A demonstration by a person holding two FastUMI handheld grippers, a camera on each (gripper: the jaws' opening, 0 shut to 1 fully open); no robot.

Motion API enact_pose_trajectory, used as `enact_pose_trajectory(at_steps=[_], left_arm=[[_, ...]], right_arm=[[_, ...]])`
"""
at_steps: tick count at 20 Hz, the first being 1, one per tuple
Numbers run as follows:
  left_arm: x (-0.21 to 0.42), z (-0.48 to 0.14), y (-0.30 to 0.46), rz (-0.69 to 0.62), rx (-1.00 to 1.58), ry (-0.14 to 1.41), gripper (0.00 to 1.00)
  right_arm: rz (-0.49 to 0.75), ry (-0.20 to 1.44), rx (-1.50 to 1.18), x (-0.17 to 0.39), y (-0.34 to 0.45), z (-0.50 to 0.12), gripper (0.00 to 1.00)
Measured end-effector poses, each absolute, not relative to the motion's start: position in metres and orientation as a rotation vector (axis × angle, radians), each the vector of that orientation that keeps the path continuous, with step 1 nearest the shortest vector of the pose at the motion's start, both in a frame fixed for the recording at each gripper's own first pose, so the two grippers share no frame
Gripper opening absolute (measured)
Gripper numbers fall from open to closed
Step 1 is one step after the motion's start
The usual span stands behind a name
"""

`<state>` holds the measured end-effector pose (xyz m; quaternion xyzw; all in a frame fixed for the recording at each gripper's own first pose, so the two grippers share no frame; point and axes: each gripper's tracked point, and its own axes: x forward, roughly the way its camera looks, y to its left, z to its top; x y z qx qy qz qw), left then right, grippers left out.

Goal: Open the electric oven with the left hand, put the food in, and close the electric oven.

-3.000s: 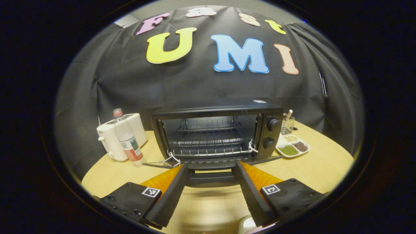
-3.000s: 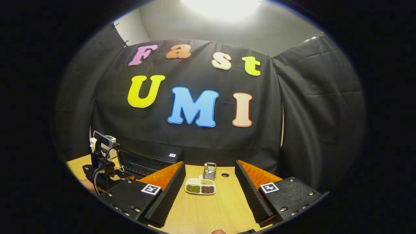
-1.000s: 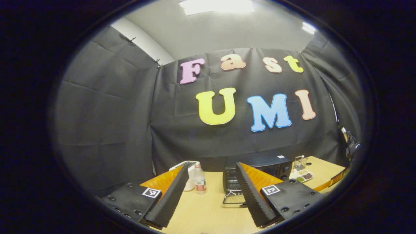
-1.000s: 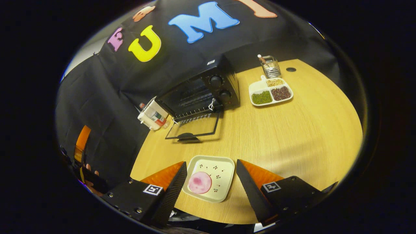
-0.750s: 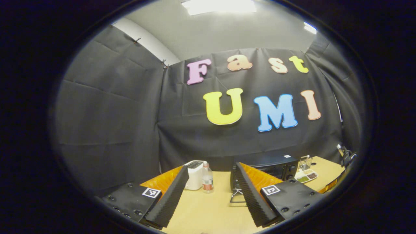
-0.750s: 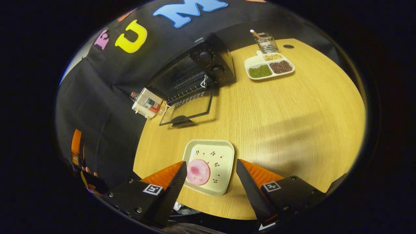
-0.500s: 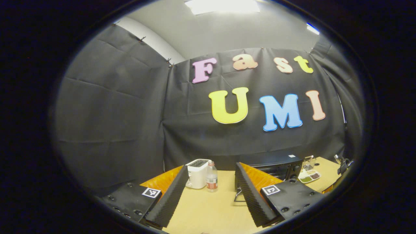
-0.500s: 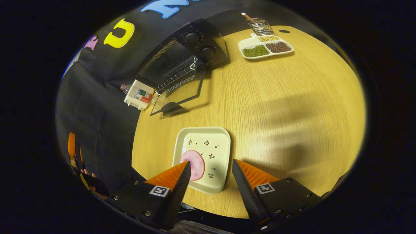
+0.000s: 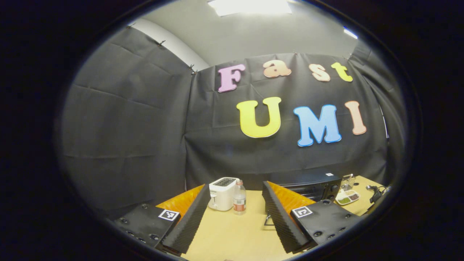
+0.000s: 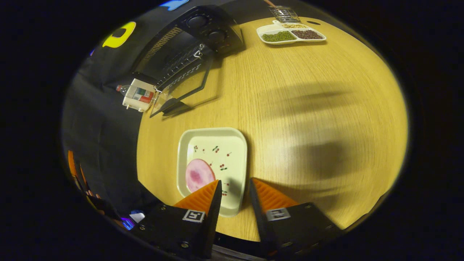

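In the right gripper view, a cream square plate (image 10: 217,145) lies near the table's front edge, with a round pink piece of food (image 10: 198,174) on its near left part. My right gripper (image 10: 233,185) hovers over the plate's near rim. Its fingers are drawn in to a narrow gap, with the rim showing between them. The black oven (image 10: 203,25) stands at the far left with its glass door (image 10: 185,87) folded down flat. In the left gripper view, my left gripper (image 9: 235,185) is held open and empty, well back from the oven (image 9: 311,181).
A white toaster (image 9: 222,188) and a small bottle (image 9: 239,197) stand left of the oven. A divided tray of beans (image 10: 290,35) and a wire utensil holder (image 10: 284,12) sit at the far right of the wooden table (image 10: 308,108).
My right gripper has dropped toward the plate and its fingers have narrowed. The left gripper has drifted back and left, away from the open oven.
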<state>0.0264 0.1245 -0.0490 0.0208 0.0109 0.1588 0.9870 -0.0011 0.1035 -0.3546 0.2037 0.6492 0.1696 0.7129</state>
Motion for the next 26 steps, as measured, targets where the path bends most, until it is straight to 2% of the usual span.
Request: enact_pose_trajectory(at_steps=[2,3,4,6,13,19,26], left_arm=[[0.027,-0.049,0.125,0.319,0.043,0.022,1.00],[0.027,-0.048,0.124,0.318,0.046,0.020,0.90],[0.028,-0.048,0.123,0.314,0.046,0.019,0.90],[0.030,-0.048,0.123,0.310,0.047,0.018,1.00],[0.034,-0.050,0.124,0.302,0.035,0.013,1.00],[0.048,-0.062,0.130,0.290,0.006,0.025,1.00],[0.074,-0.075,0.146,0.269,-0.019,0.041,1.00]], right_arm=[[0.347,1.443,0.498,0.000,0.101,-0.350,0.04],[0.340,1.438,0.524,0.001,0.110,-0.360,0.05],[0.346,1.438,0.525,-0.003,0.105,-0.349,0.03],[0.358,1.430,0.548,0.000,0.108,-0.349,0.00],[0.377,1.386,0.738,0.010,0.141,-0.310,0.00],[0.279,1.246,0.898,0.061,0.172,-0.265,0.00],[0.117,1.100,1.153,0.128,0.213,-0.243,0.00]])
